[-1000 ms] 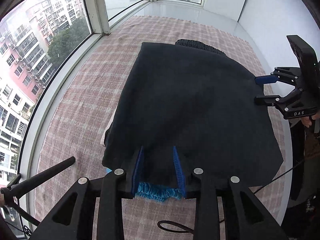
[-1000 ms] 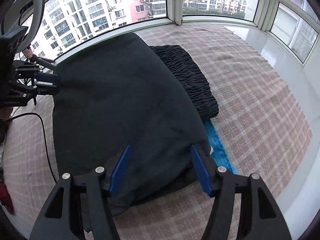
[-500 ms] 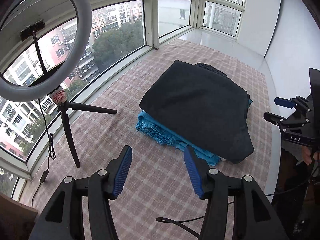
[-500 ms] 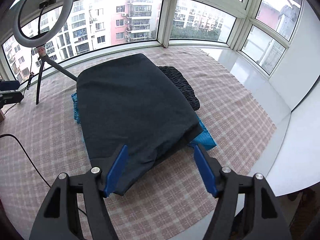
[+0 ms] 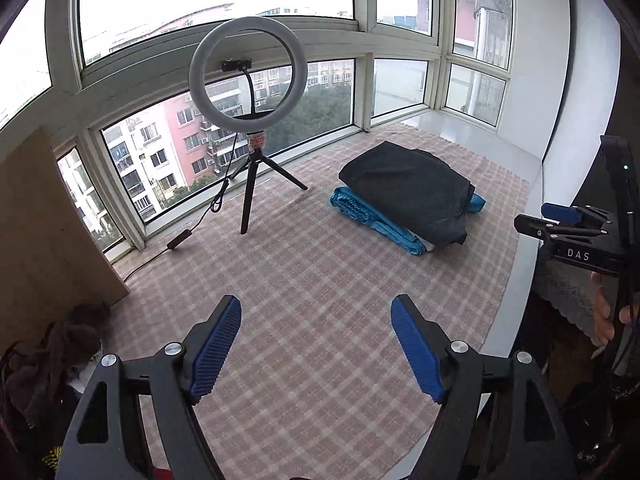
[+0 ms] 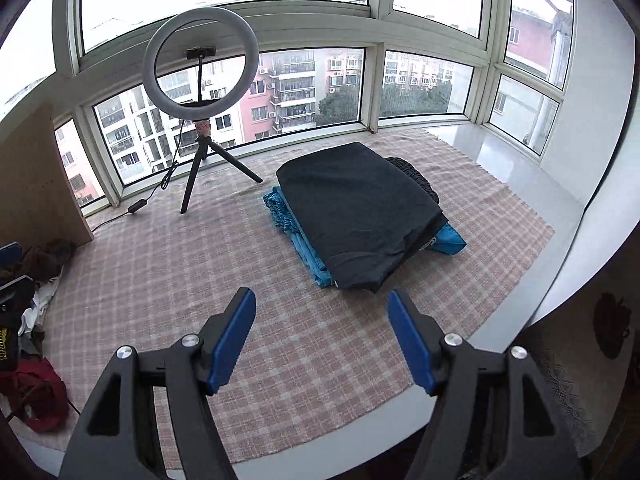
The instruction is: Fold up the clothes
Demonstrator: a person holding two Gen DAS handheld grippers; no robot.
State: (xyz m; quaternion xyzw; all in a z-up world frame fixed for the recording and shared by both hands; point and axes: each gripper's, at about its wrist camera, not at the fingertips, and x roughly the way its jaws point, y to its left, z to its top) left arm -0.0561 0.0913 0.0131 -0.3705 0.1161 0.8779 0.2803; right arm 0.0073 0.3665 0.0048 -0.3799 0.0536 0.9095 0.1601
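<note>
Black folded garment (image 6: 356, 208) largely hiding blue clothing (image 6: 294, 236) beneath

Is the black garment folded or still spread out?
Folded: the black garment lies as a compact rectangle stacked on the blue garment; neither tool touches it.

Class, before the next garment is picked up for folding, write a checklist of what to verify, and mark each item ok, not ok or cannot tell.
1. Left gripper open and holding nothing: ok.
2. Right gripper open and holding nothing: ok.
3. Black garment lies folded on top of the blue garment: ok.
4. Bare checked cloth in front of the stack: ok.
5. Ring light tripod stands apart from the stack: ok.
6. Unfolded clothes at the left edge within reach: cannot tell.
</note>
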